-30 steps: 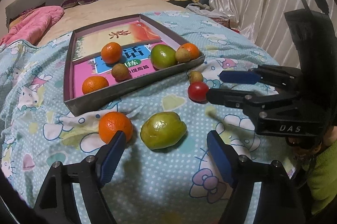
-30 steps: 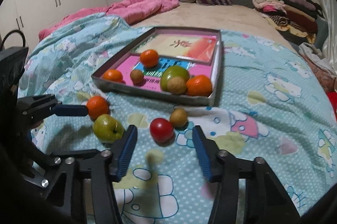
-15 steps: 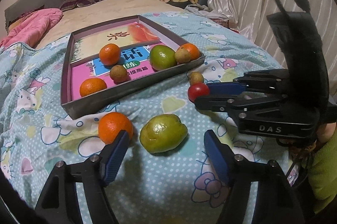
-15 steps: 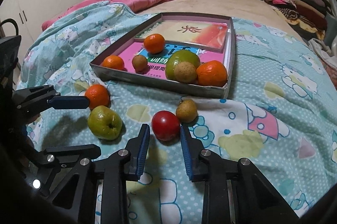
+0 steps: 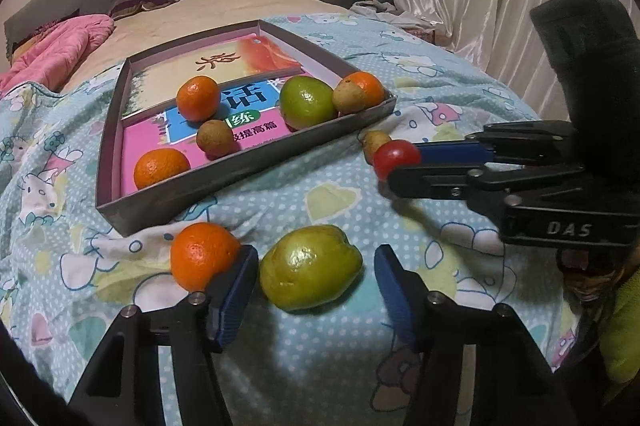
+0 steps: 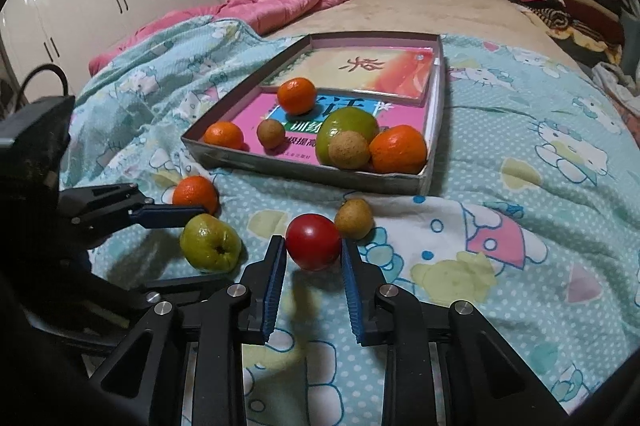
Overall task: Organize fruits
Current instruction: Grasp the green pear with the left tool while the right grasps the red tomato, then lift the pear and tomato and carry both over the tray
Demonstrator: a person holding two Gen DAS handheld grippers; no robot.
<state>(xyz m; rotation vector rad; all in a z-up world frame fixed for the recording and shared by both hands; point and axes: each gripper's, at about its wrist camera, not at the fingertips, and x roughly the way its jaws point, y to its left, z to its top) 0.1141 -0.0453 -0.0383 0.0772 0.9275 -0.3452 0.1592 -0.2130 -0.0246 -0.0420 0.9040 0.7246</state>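
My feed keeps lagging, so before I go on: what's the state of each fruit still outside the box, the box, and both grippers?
Red fruit: on the quilt, clamped by the right gripper, whose fingers just closed.
Green fruit: on the quilt, between the left gripper's closing fingers, ungripped.
Loose orange: on the quilt, free.
Small brown fruit: on the quilt, free.
Box: open, holding six fruits.

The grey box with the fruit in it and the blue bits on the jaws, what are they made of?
The grey box looks like thin cardboard: matte grey outside, pale pinkish inside, with straight folded walls. The blue pads look like ribbed rubber or soft plastic: fine ridges run across them and they are dull, not shiny. I cannot be sure which.
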